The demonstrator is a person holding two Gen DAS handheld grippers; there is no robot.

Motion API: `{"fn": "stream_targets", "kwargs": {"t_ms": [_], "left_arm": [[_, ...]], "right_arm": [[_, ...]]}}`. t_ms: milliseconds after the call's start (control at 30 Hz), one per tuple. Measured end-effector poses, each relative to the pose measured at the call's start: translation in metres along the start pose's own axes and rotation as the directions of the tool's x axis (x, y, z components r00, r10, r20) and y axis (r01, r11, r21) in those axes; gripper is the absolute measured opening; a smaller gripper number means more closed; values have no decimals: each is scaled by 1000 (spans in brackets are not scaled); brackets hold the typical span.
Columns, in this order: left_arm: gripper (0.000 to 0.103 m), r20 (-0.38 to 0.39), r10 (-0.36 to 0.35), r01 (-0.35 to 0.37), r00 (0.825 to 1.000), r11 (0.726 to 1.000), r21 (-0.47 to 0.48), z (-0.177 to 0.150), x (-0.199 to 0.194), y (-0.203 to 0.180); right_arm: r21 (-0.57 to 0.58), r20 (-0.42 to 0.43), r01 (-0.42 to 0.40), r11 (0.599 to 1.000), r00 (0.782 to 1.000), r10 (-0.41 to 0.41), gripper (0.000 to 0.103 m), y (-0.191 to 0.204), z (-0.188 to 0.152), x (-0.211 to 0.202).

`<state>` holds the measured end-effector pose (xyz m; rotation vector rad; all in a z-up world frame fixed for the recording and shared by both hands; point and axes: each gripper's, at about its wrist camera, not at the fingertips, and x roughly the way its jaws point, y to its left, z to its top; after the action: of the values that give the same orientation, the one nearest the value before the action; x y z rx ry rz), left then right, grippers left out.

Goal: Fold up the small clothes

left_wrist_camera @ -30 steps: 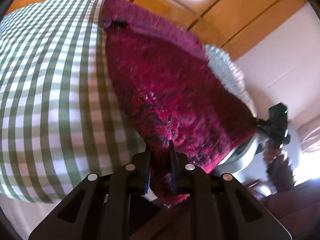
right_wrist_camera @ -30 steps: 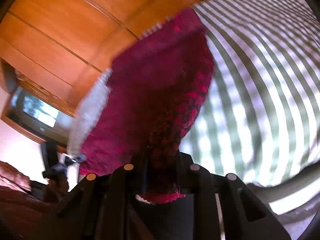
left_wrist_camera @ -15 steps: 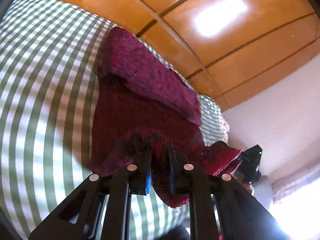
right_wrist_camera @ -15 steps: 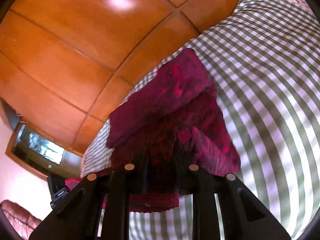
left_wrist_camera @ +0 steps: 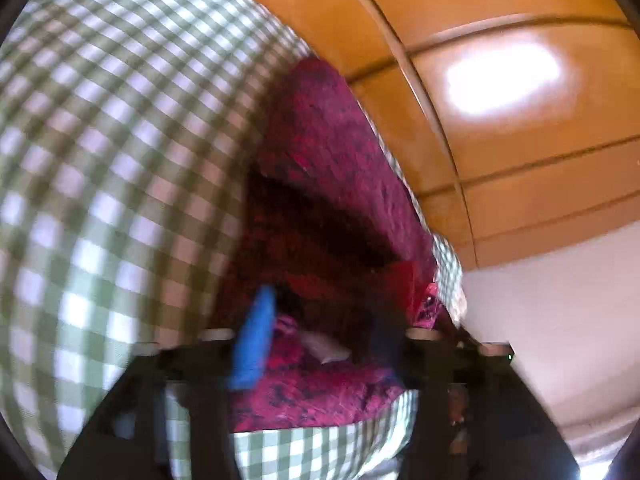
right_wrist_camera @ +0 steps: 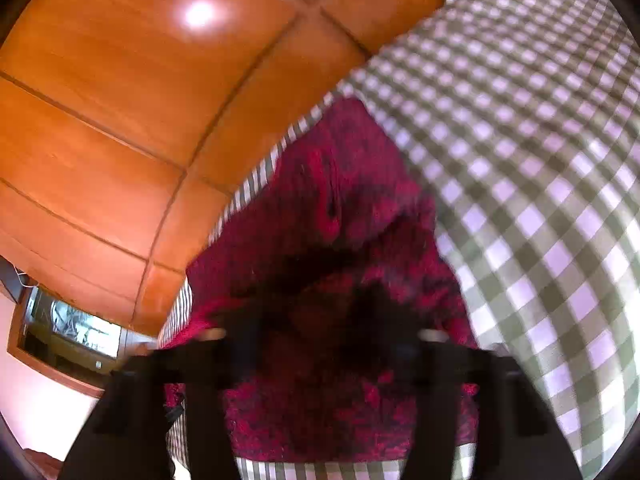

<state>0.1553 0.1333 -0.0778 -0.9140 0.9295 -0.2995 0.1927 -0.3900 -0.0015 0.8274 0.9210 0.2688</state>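
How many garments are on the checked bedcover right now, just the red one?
1. A dark red knitted garment lies folded over itself on the green-and-white checked bedcover, by the wooden panelling. Nothing else shows, though the cover continues out of frame.

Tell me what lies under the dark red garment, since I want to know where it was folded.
The dark red garment lies on a green-and-white checked cloth, which shows around its edges. Whatever that cloth covers is hidden. Behind stand orange wooden panels.

You get bright glare on the wood panels [left_wrist_camera: 500,80], motion blur throughout, fisheye bending, dark vignetted corners.
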Motion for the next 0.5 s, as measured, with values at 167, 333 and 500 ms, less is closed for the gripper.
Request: {"fn": "stream_targets", "kwargs": {"t_ms": [167, 333, 500], "left_arm": [[88, 85, 40, -45, 996, 998, 55, -8, -39, 10], [78, 18, 121, -122, 992, 959, 256, -46, -30, 9], [40, -21, 148, -130, 989, 923, 362, -70, -3, 0]], "right_arm": [[-65, 10, 25, 998, 1000, -24, 89, -9, -12, -29], [-179, -34, 140, 974, 988, -148, 79, -20, -40, -25], [-268, -38, 246, 931, 963, -265, 51, -22, -57, -3]]}}
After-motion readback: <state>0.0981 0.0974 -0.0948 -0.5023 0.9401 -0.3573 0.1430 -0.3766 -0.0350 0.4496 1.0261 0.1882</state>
